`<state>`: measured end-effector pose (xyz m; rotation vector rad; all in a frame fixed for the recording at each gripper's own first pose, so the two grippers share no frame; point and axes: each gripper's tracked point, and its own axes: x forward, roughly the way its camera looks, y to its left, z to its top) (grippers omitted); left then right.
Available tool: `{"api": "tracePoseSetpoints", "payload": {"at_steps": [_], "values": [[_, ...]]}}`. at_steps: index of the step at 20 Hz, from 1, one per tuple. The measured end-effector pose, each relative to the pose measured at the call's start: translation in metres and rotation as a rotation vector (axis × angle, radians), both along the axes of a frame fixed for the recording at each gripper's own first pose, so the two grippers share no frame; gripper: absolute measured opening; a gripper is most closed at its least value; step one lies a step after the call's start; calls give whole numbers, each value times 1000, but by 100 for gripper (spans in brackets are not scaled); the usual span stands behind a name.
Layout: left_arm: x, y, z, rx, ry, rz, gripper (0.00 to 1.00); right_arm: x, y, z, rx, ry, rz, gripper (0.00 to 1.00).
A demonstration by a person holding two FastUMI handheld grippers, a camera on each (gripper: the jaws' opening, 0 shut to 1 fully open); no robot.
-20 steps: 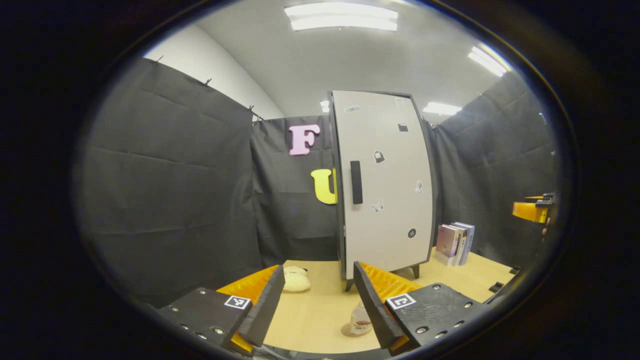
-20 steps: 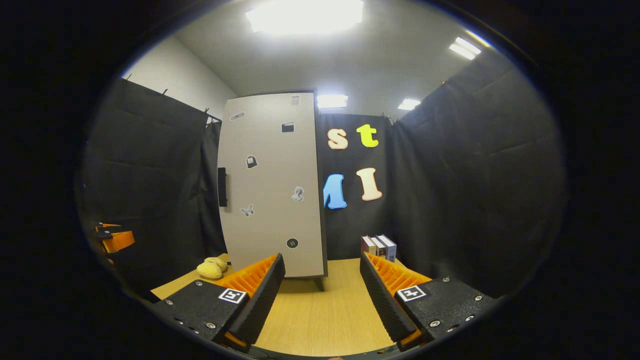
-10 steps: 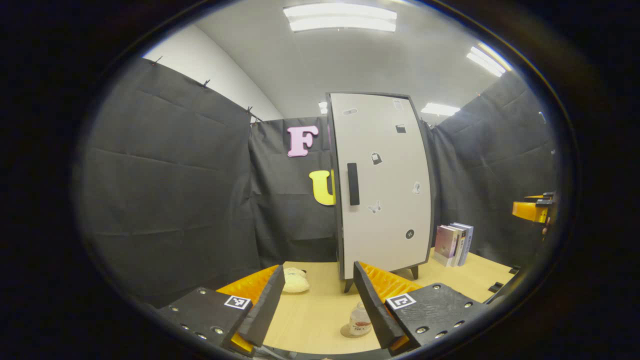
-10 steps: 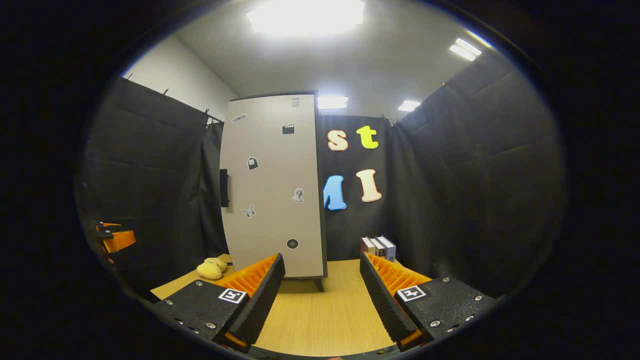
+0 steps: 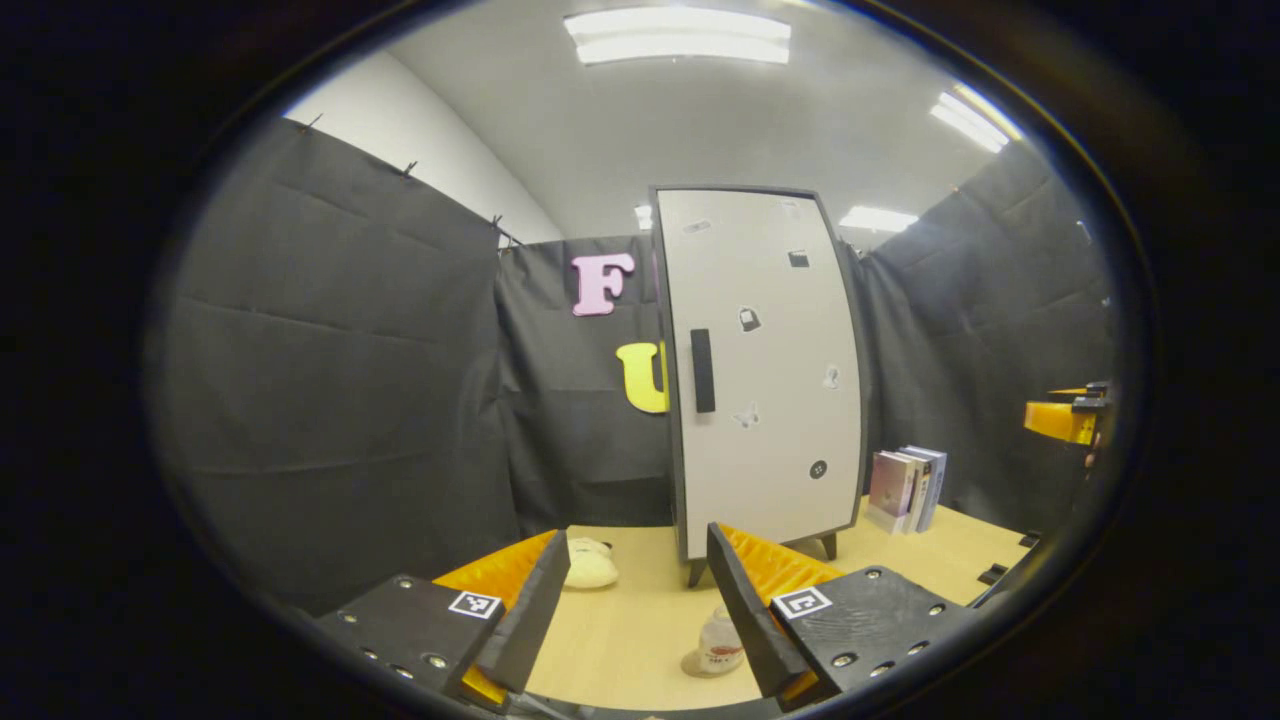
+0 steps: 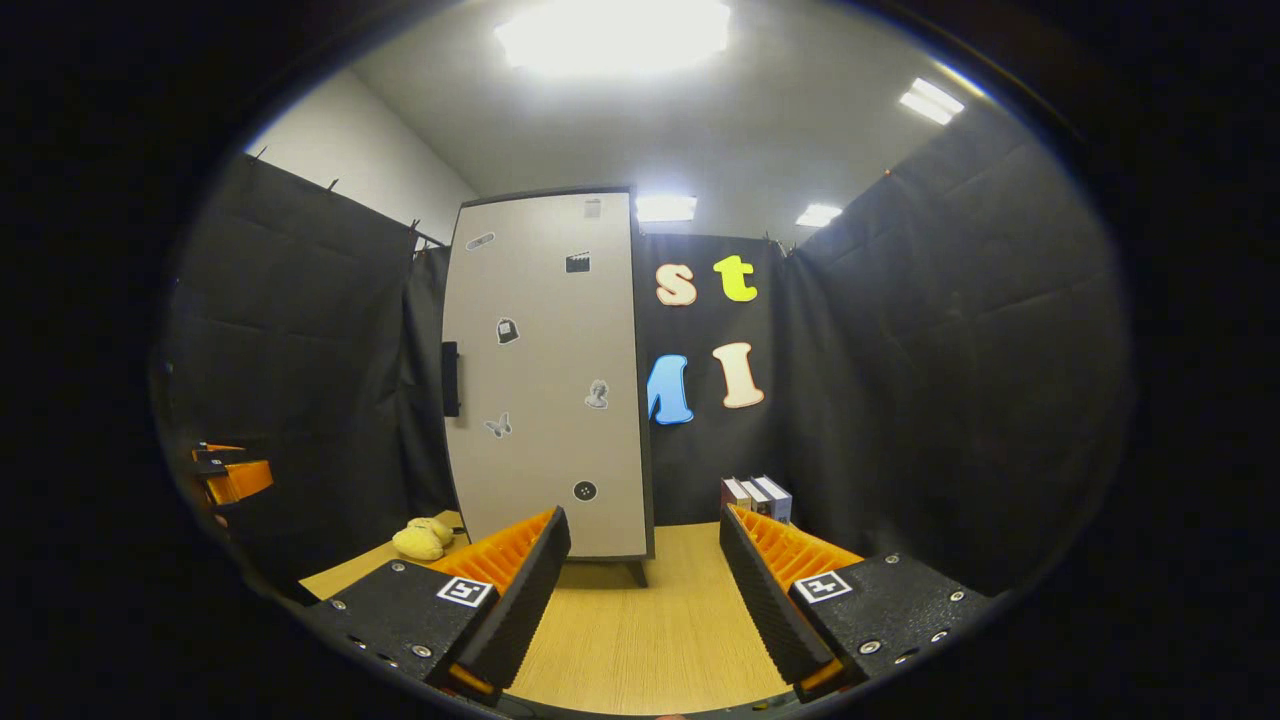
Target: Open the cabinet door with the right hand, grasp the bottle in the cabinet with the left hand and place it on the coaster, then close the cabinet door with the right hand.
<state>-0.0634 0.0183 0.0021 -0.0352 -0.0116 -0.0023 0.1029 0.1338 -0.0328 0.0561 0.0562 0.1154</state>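
Note:
The tall pale cabinet (image 5: 770, 400) stands at the back of the wooden table with its door shut and a dark handle (image 5: 703, 370) on the door's left edge. A small clear bottle (image 5: 720, 640) stands on a round coaster (image 5: 697, 663), partly hidden behind the right finger of my left gripper (image 5: 636, 538), which is open and holds nothing. The right gripper view shows the same cabinet (image 6: 545, 370) and handle (image 6: 450, 378) ahead, and my right gripper (image 6: 644, 515) is open and holds nothing, well short of the door.
A pale plush toy (image 5: 590, 567) lies left of the cabinet's feet. Several books (image 5: 905, 487) stand upright to its right, also seen as books (image 6: 757, 495). The other gripper (image 5: 1065, 420) shows at the far right; in the right gripper view the other gripper (image 6: 230, 478) is at the far left.
Both views drift slightly, and the cabinet sits a little lower and smaller in them. Both grippers stay open, and the door and bottle have not moved.

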Motion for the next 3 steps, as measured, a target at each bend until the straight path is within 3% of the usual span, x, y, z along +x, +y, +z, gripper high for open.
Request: {"api": "tracePoseSetpoints", "payload": {"at_steps": [3], "values": [[5, -2, -1, -2, -2, -4, 83, 1, 1, 2, -6, -9, 0, 93]]}}
